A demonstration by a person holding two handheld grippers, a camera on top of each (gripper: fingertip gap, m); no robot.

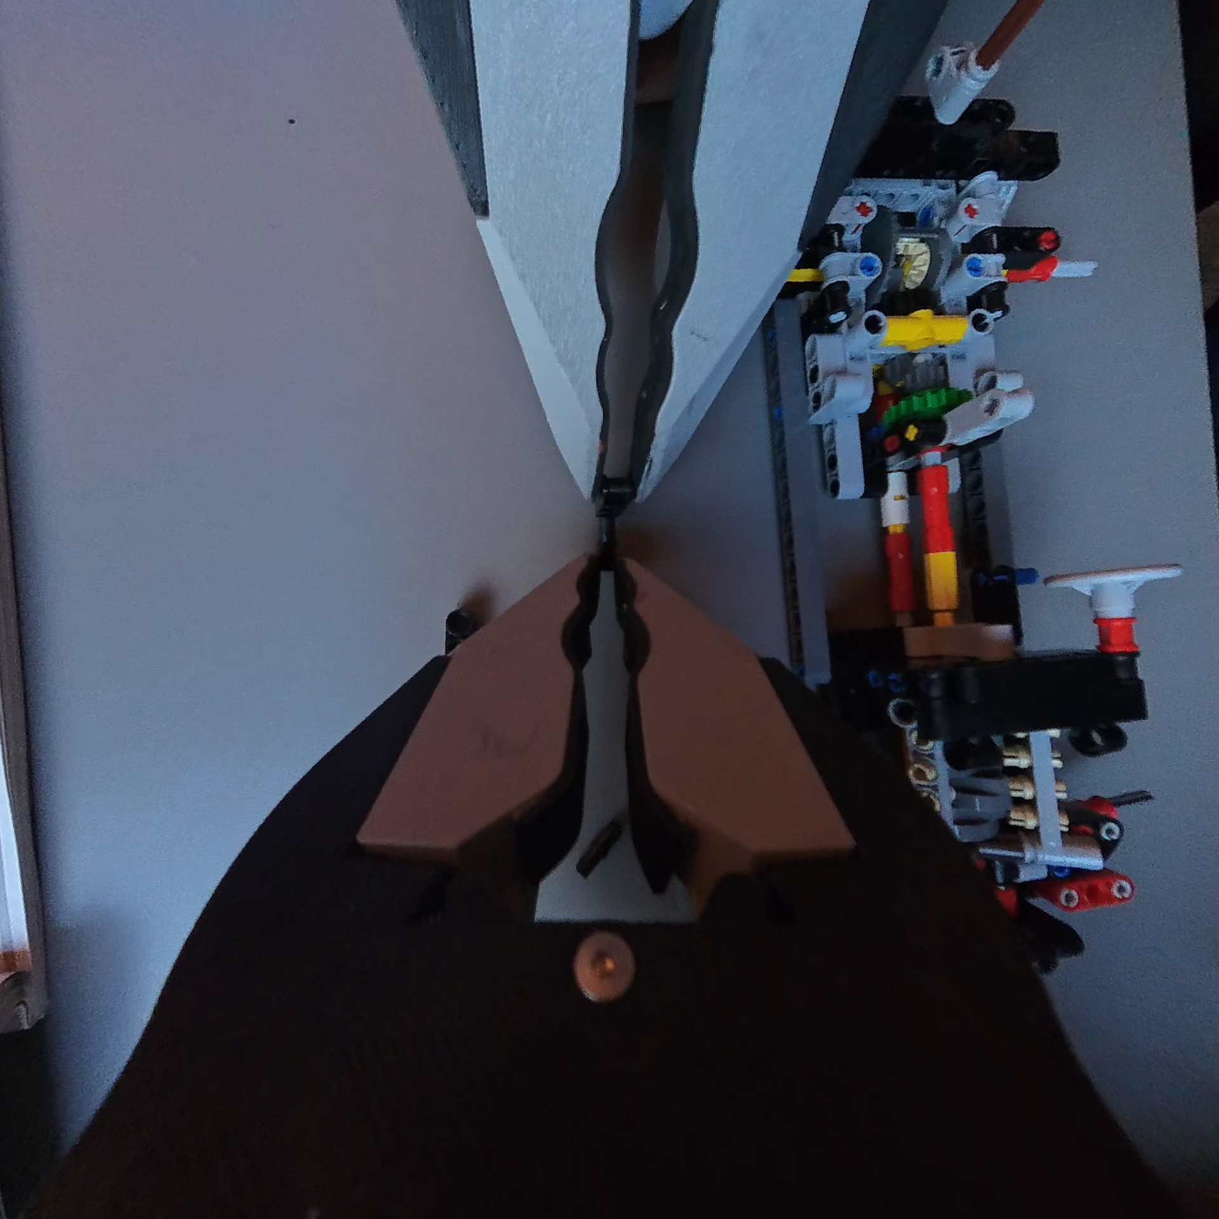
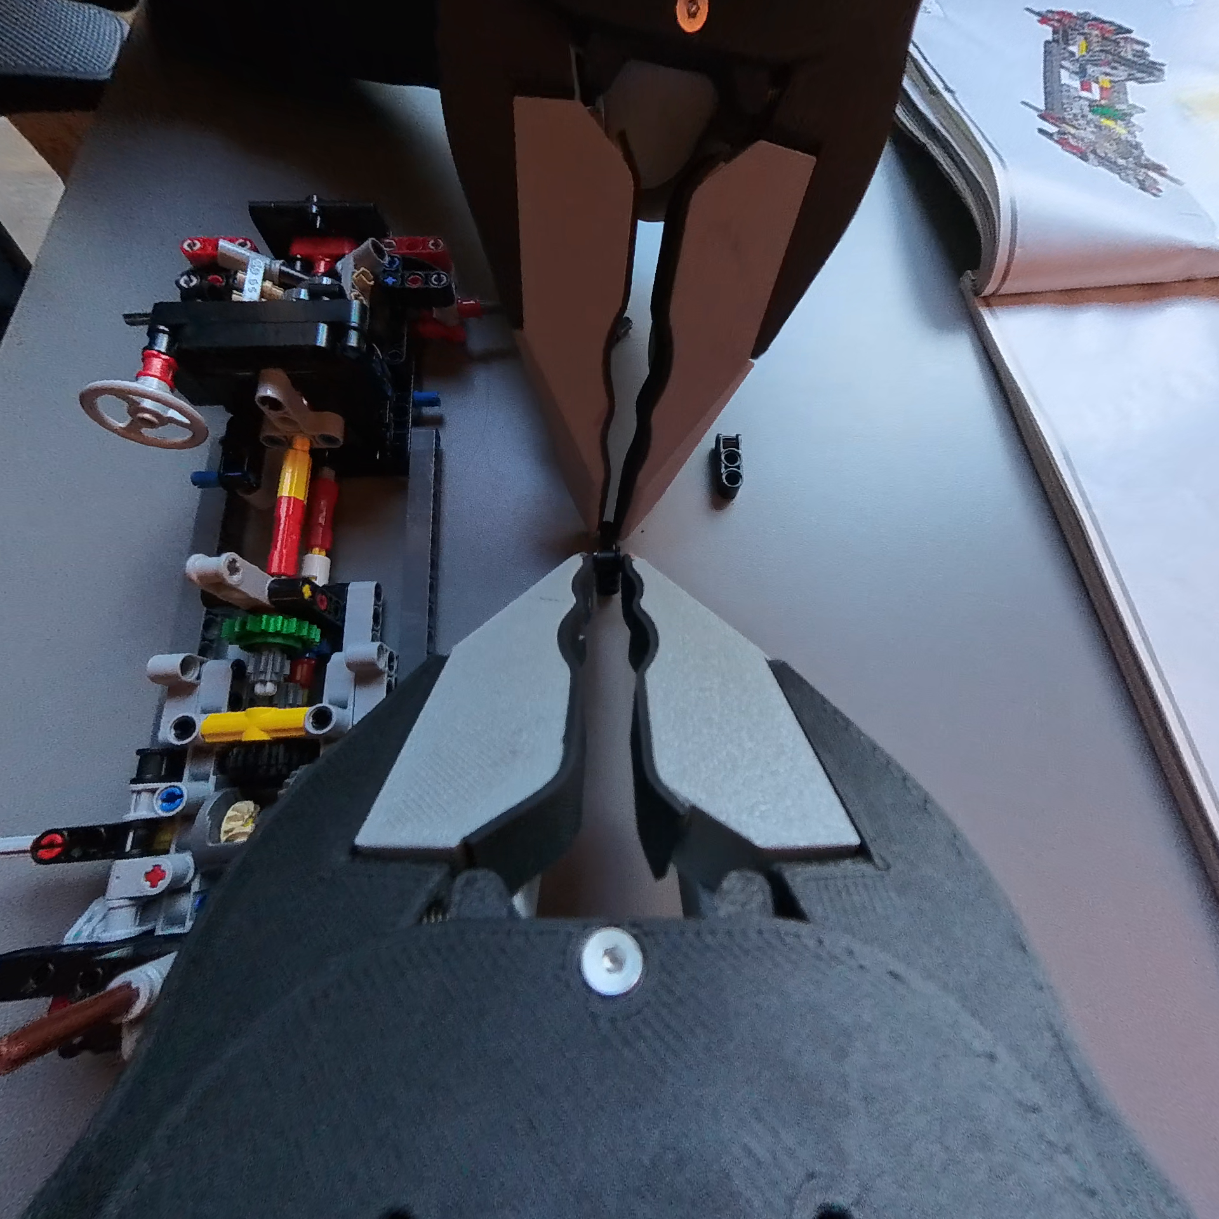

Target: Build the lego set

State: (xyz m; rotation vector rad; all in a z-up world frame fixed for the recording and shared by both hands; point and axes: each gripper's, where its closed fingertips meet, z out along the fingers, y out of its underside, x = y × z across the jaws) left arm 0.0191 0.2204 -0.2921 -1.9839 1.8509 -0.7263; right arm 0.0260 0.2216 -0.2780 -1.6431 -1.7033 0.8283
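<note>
1. Grey table point(image 2: 890, 593) fills both views, with an open instruction booklet point(image 2: 1088, 218) along its right-hand edge in the right wrist view.
2. Right tongs point(image 2: 607, 572), grey-faced, are nearly closed, and their tips pinch a small black connector piece point(image 2: 607, 575), pads on either side of it.
3. Left tongs point(image 1: 605, 553), tan-faced, meet them tip to tip. They are all but shut on a thin black pin point(image 1: 605, 531) that runs into that same connector, seen in the left view at point(image 1: 613, 493).
4. So the two black parts are together right at the point where the tongs meet, just above the table; whether the pin is fully seated I cannot tell.
5. Off to one side lies the brick-built chassis point(image 2: 277, 528), long and already well filled: green gear point(image 2: 270, 630), yellow axle piece point(image 2: 254, 724), red-and-yellow shaft point(image 2: 290, 508), white steering wheel point(image 2: 142, 412).
6. One more loose black connector point(image 2: 727, 465) lies on the table near the left tongs, untouched.
7. My read: the chassis is well along, and this little sub-piece is not yet on it.
</note>
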